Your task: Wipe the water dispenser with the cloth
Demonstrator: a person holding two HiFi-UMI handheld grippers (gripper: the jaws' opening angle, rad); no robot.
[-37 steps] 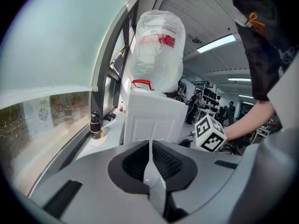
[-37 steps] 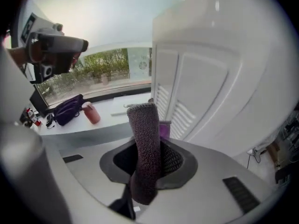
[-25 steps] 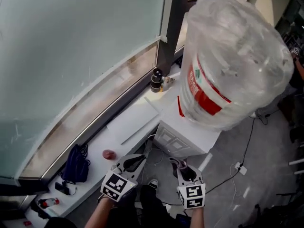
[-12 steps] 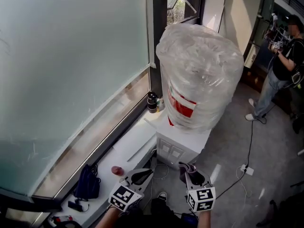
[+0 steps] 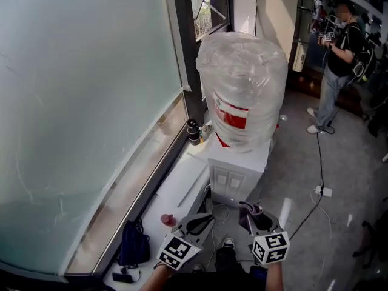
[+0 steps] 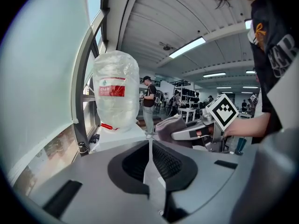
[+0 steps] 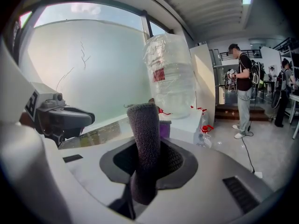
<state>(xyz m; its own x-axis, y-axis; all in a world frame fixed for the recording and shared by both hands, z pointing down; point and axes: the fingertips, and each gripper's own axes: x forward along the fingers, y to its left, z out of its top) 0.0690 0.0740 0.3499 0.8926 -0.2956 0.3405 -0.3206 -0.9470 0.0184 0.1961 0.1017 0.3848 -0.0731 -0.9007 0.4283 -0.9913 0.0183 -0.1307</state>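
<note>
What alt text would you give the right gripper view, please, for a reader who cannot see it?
The right gripper is shut on a dark grey cloth that stands up between its jaws. Beyond it, not yet touched, is the white water dispenser with its plastic-wrapped bottle, beside a frosted window; a person stands at the right.

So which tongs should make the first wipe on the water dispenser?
Right, I'd say. The right tongs are shut on the cloth; the left tongs are shut with nothing between them. Both are short of the water dispenser.
</note>
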